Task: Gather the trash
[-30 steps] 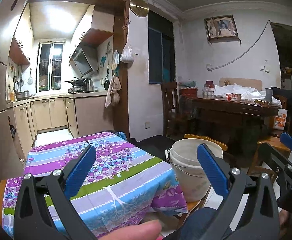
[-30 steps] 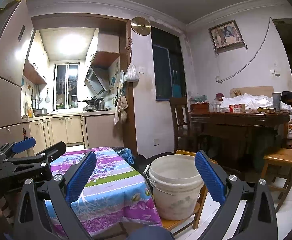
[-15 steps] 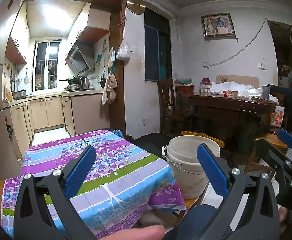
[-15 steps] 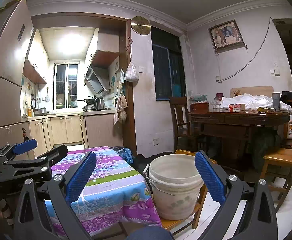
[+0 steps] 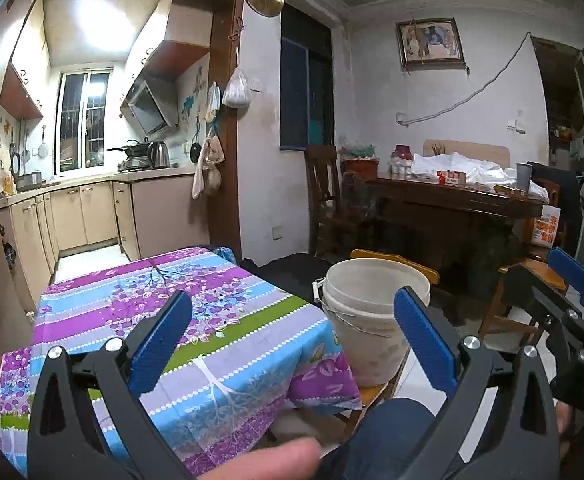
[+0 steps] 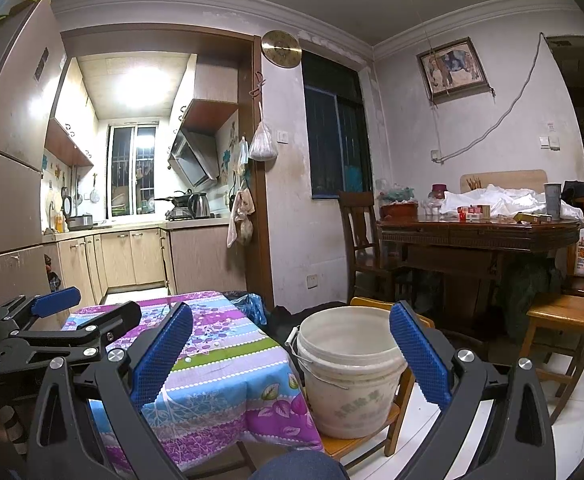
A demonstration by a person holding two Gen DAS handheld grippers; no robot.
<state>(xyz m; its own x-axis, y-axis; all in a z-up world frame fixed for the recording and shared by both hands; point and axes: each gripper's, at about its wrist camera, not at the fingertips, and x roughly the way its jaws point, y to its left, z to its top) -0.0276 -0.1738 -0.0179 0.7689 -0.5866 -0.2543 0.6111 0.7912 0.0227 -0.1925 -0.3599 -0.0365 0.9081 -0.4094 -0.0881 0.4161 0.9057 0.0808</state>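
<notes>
Bucket waiting beside the covered table

Both sets of blue-padded jaws are being held wide apart, nothing between them. The left gripper [image 5: 292,330] is being held above the floral tablecloth [image 5: 196,320]; the right gripper [image 6: 290,354] is being held beside it. A white bucket [image 6: 350,376] is sitting on a wooden chair [image 6: 372,440], touching the cloth's hanging edge. A dark dining table [image 6: 476,236] is standing well behind.
</notes>
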